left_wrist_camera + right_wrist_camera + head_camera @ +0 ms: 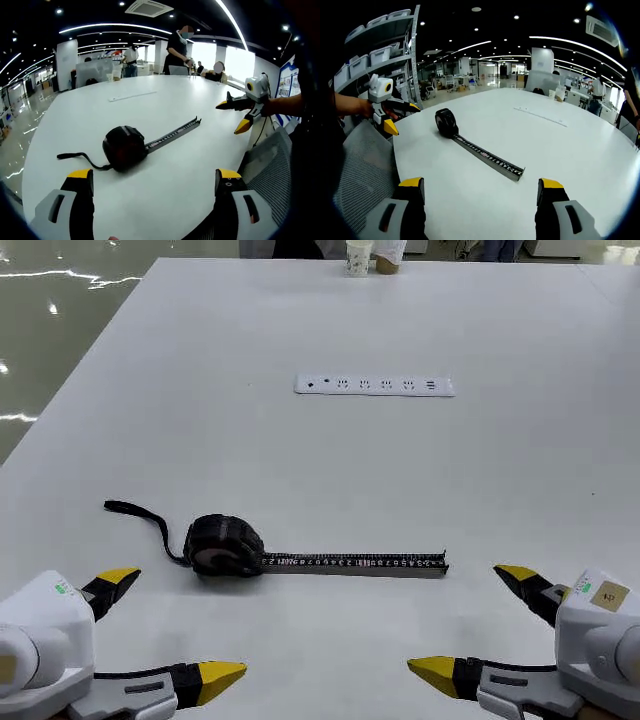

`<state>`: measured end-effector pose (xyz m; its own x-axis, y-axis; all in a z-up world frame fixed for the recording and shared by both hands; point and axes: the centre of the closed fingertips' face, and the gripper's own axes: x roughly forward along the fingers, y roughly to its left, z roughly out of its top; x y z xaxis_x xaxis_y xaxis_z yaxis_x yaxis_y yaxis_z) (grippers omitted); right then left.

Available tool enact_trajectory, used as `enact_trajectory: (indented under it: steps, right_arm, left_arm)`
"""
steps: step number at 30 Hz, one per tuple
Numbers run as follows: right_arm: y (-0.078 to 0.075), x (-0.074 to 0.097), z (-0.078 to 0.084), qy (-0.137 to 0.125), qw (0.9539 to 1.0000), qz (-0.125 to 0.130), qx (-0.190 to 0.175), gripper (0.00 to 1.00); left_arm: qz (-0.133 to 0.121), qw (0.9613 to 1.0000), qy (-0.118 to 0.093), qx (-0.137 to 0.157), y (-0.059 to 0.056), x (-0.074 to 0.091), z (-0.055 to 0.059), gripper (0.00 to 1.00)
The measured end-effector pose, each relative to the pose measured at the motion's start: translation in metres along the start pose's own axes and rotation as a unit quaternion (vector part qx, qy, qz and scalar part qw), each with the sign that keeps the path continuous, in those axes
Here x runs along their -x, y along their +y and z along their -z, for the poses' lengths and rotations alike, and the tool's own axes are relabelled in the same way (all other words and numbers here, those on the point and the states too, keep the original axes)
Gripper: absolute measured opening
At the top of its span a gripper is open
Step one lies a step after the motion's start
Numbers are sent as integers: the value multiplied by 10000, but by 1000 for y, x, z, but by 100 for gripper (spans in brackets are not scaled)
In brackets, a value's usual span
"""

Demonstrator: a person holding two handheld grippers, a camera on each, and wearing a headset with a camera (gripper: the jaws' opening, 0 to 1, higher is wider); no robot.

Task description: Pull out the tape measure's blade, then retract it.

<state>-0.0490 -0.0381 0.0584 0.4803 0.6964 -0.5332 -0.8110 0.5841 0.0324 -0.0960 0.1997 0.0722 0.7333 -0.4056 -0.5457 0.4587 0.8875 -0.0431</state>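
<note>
From the head view I have a broad white desk (300, 460) with open surface on all sides of the tape measure (225, 545), which lies near the front edge with its blade (355, 562) drawn out flat to the right and its black strap (140, 515) trailing left. The left gripper (170, 628) and right gripper (474, 620) hover on either side, both with jaws apart and touching nothing. A white power strip (374, 386) lies well beyond, and a paper cup (359, 257) stands at the far edge. The blade's numerals are too small for me to read. In the left gripper view the tape measure lies ahead between my jaws, with a mesh chair (270, 165) at the right past the desk's rim. In the right gripper view the blade's hook end points toward me, and shelving (380, 45) with bins stands at the left.
</note>
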Motion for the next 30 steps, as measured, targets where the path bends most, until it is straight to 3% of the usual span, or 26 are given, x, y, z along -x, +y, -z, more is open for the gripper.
enact_trajectory:
  steps: [2,8,19,22,30]
  right_arm:
    - [1,2,-3,-36,10000,39,-25,94]
    - [7,4,-6,-75,9998,113,-114,96]
    - [17,7,-19,-162,9988,282,-361,96]
    - [19,8,-23,-173,9985,345,-397,96]
    - [19,12,-34,-266,9965,621,-501,97]
  left_arm:
    - [-54,9999,120,61,0,1,3,99]
    - [-161,9998,17,90,-4,6,-3,99]
    - [-257,9993,32,282,-17,3,-9,99]
    - [-386,9986,-54,358,-15,3,-14,99]
    - [-738,9963,-34,449,-8,7,-18,99]
